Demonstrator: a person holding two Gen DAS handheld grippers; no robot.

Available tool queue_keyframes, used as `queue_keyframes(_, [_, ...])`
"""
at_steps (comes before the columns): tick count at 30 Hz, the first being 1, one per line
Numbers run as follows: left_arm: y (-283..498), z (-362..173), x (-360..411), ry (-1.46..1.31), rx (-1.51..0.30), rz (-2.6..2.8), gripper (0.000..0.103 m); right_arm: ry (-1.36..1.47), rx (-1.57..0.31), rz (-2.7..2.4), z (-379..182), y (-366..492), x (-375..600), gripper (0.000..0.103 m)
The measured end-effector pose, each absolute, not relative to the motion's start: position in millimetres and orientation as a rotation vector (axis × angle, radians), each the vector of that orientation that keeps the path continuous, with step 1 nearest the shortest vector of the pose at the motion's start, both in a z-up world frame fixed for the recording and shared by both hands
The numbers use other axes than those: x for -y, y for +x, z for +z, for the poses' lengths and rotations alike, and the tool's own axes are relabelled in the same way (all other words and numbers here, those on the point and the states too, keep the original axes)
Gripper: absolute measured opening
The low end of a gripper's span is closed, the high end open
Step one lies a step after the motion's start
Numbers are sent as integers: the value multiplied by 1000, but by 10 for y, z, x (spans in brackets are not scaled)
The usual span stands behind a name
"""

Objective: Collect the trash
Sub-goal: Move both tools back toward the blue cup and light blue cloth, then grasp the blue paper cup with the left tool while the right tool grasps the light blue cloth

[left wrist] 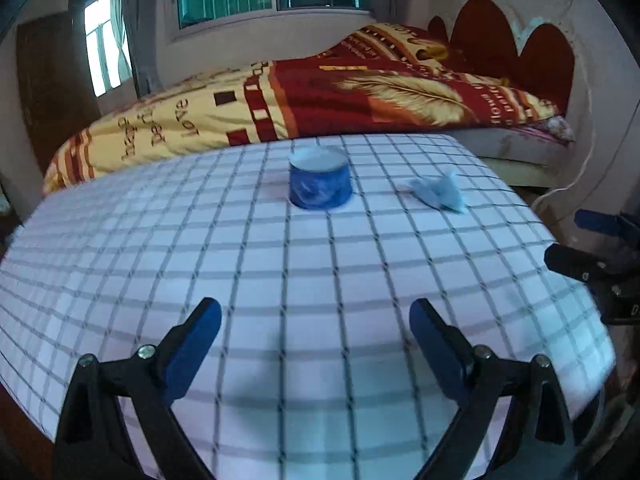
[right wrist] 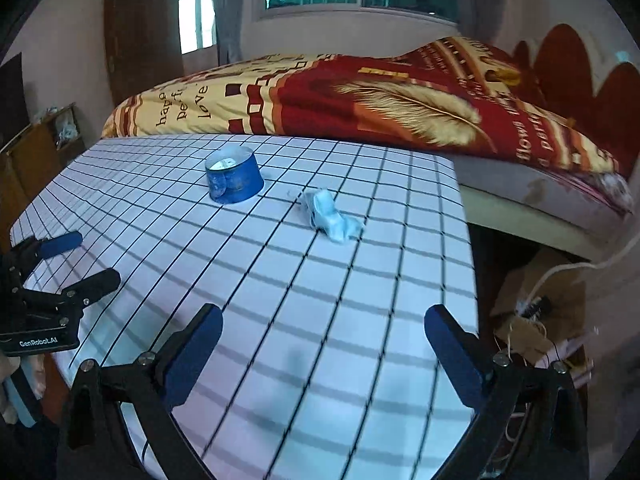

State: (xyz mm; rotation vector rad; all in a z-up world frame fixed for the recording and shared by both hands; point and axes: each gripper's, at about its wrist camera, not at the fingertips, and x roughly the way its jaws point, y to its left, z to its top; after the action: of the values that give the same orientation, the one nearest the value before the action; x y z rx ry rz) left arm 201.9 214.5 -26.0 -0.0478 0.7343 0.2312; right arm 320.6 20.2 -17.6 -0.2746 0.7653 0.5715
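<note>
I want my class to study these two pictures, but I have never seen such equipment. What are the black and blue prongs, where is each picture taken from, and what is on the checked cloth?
No robot here: a person holds a two-finger gripper in each hand, each with a camera looking along its fingers. One picture comes from the left gripper, the other from the right gripper. Both are open and hold nothing. On the checked table stand a blue cup and, apart from it, a crumpled pale tissue. A bed lies behind.

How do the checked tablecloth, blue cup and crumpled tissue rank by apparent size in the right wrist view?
1. Checked tablecloth, by far.
2. Blue cup and crumpled tissue: look alike; tissue sits nearer, so unranked.
</note>
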Motion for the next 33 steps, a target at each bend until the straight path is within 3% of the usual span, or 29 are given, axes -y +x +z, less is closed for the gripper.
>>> queue_keyframes(4, [2415, -261, -2307, -64, -738, 234, 95, -298, -782, 576, -257, 3548, -388, 99])
queue_keyframes(8, [2786, -314, -2350, -71, -760, 228, 95, -320, -818, 588, -372, 3882, -576, 88])
queue_keyframes(13, [3117, -407, -2315, -48, -789, 221, 95, -357, -847, 616, -520, 4159, -792, 84])
queue_keyframes(15, [3205, -452, -2326, -47, -801, 214, 95, -376, -862, 628, -584, 4247, -863, 69])
queue_keyframes(19, [3390, -563, -2398, -66, -838, 210, 95, -374, -897, 631, -701, 4429, -933, 55])
queue_keyframes(20, [3433, -577, -2418, -69, -840, 212, 95, -372, -902, 631, -730, 4485, -949, 44])
queue_keyframes(30, [3728, -631, -2509, -115, -845, 191, 95, -306, -930, 617, -776, 4932, -1051, 38])
queue_keyframes(33, [3831, -650, -2548, -132, -858, 182, 89, -282, -937, 617, -783, 4962, -1054, 37])
